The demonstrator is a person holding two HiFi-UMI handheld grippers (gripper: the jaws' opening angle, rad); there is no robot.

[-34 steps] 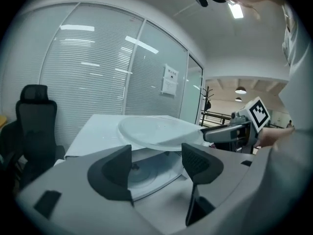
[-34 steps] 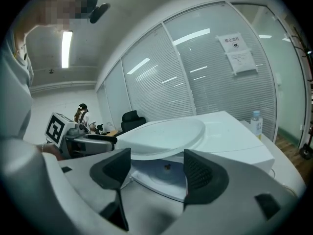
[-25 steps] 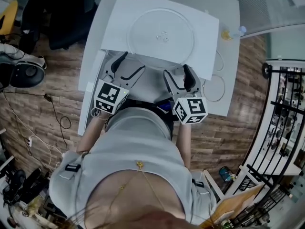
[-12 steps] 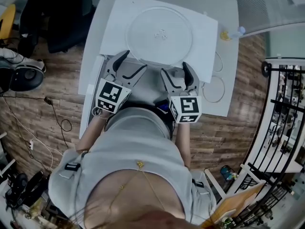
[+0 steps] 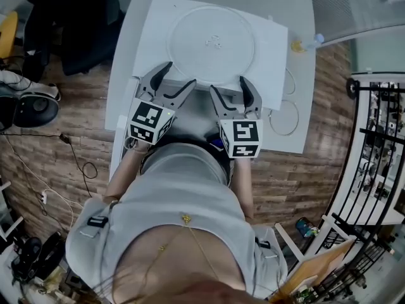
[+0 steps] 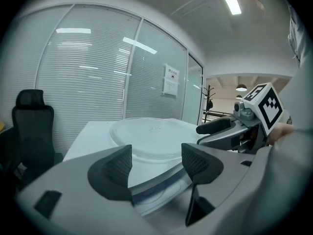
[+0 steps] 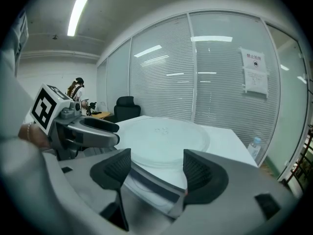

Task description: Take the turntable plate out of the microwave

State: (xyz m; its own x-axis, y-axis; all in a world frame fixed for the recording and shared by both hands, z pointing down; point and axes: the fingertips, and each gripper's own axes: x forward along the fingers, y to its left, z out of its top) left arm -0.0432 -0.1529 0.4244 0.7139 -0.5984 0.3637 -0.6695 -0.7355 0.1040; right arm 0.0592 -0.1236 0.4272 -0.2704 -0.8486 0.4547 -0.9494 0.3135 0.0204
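Both left gripper and right gripper with fingers wide apart, empty (turntable plate just ahead)

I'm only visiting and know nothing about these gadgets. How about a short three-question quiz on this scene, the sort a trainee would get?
1. True or false: the left gripper is clamped on the glass plate.
2. Pick one: the right gripper has its jaws A) apart, gripping nothing; B) shut on the plate's rim; C) shut on a cup.
3. Short answer: what small thing stands to the right of the plate, at the edge of the white table?

Key
1. False: its jaws are apart and stop short of the plate.
2. A.
3. A small bottle.
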